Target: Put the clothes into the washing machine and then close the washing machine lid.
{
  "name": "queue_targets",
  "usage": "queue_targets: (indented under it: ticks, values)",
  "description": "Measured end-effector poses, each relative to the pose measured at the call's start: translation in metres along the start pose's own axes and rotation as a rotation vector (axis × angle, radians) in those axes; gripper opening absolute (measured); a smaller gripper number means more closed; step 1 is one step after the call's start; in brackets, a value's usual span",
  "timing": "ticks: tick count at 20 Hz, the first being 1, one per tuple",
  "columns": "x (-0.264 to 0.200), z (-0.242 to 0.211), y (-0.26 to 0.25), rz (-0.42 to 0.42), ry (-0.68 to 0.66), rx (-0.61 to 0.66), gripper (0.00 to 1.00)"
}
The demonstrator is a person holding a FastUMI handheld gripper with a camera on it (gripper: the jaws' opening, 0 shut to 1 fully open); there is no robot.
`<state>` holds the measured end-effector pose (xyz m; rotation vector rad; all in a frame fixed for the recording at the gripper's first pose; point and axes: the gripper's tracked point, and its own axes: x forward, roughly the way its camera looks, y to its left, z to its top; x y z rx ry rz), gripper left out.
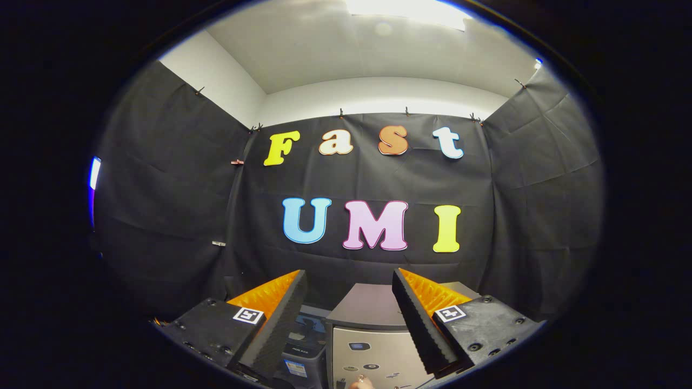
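**Ana:** Since the gripper (348, 319) is held level and looks over everything toward the booth wall (378, 178), where does the washing machine sit from it?

**Ben:** Just ahead of the fingers and below them. I take the silvery box with the flat grey top to be the washing machine (367, 346); its front panel shows in the gap between the fingers. The top looks flat and down, so I judge the lid (363, 307) is closed, though the fingers hide its far corners.

**Ana:** And the fingers themselves?

**Ben:** Spread wide, with nothing between them and nothing touching either one. That gap is why the machine's front shows at all.

**Ana:** Any clothes?

**Ben:** None that I can make out. Ahead of the left finger and lower down sits a dark box (303, 346), too hidden by the finger to identify. A small pale shape lies below the machine's front, between the fingers, too small to name.

**Ana:** So where does the job stand?

**Ben:** It fits two readings. Either the clothes are inside already and the lid is down over them, with the gripper lifted clear, or the clothes lie somewhere low out of sight and the lid is yet to be raised. An empty, wide gripper held high suits both, so I would not pick.
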<state>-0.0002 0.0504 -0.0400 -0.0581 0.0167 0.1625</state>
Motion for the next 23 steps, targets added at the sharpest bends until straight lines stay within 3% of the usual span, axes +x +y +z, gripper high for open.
queue_targets:
  ticks: [23]
  values:
    - [0.0031,-0.0017,-0.0049,-0.025,0.027,0.025,0.99]
